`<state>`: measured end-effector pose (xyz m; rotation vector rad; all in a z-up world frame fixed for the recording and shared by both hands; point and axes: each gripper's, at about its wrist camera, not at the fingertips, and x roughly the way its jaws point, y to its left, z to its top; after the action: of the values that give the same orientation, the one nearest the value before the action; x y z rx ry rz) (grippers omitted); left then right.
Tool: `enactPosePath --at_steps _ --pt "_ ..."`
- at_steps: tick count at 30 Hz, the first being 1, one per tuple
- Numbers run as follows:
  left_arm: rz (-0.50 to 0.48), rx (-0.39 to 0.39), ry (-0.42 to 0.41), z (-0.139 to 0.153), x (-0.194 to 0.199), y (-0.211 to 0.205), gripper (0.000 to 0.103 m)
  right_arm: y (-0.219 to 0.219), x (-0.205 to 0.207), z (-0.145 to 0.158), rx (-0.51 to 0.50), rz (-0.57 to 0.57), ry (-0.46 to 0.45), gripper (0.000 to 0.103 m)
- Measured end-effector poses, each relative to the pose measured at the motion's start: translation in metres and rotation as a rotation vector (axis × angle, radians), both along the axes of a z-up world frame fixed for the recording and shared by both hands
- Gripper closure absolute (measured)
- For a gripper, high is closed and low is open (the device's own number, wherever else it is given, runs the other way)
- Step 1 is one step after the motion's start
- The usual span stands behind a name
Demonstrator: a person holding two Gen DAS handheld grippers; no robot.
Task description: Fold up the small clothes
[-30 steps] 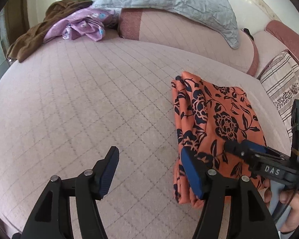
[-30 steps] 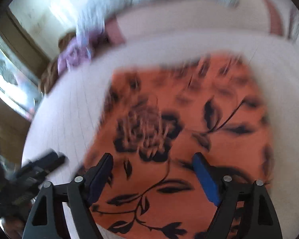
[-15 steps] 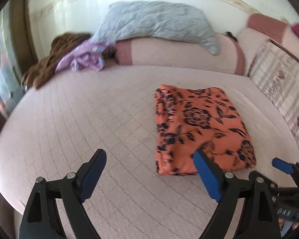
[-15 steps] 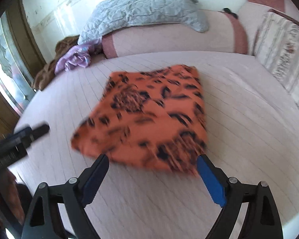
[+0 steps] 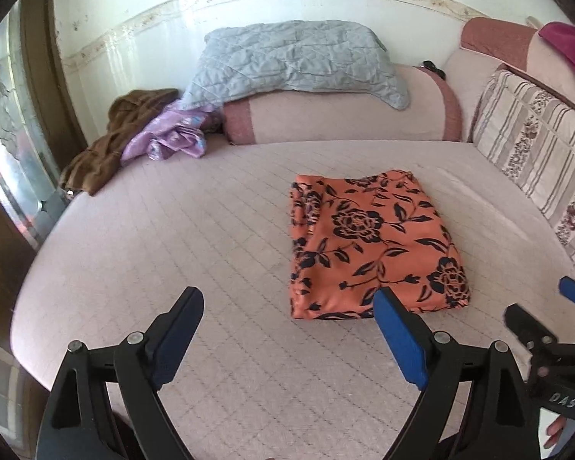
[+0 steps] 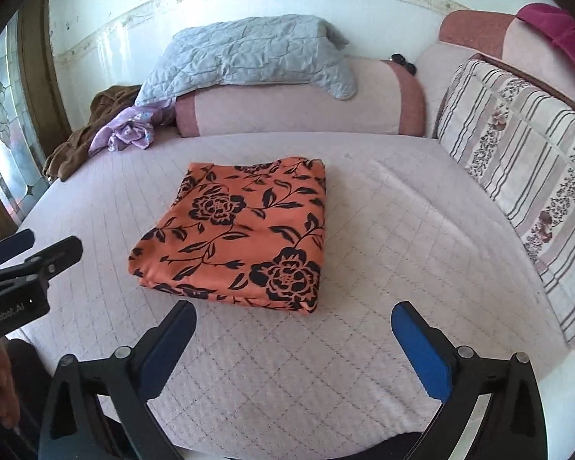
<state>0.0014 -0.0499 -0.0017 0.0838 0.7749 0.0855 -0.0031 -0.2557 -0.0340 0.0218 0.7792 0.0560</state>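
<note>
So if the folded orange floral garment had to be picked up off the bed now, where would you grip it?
Probably the near edge of the orange floral garment, coming in low from the front of the bed. It lies flat as a stacked rectangle, and the layered edge faces the grippers, so one pinch could catch all layers.

Stuff you can't really see here:

- left tool [image 5: 287,314]: arms cut off at bottom edge of left view, hand holding it out of frame
- right tool [image 6: 293,331]: same deal, arms run off bottom of right view
- finger [image 5: 554,430], lower right of left view, rest of hand hidden behind the other tool's body
- brown garment [image 5: 107,145], upper left, partly buried under purple cloth [image 5: 165,138], type unclear
- small dark object [image 6: 402,62] on bolster [image 6: 287,111], too small to tell
- magenta fabric [image 5: 567,46] clipped by upper right rim
</note>
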Motion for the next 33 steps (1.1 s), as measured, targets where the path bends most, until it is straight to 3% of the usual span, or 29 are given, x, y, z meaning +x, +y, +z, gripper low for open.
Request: enactPosePath --at_steps 13,33 --pt "-0.018 -0.03 -0.063 0.018 -0.011 -0.004 0.013 0.003 0.0 0.022 -0.027 0.003 -0.043 0.0" --pt "-0.002 -0.058 -0.058 0.014 0.004 0.001 0.013 0.025 0.018 0.038 -0.1 0.013 -0.054 0.0"
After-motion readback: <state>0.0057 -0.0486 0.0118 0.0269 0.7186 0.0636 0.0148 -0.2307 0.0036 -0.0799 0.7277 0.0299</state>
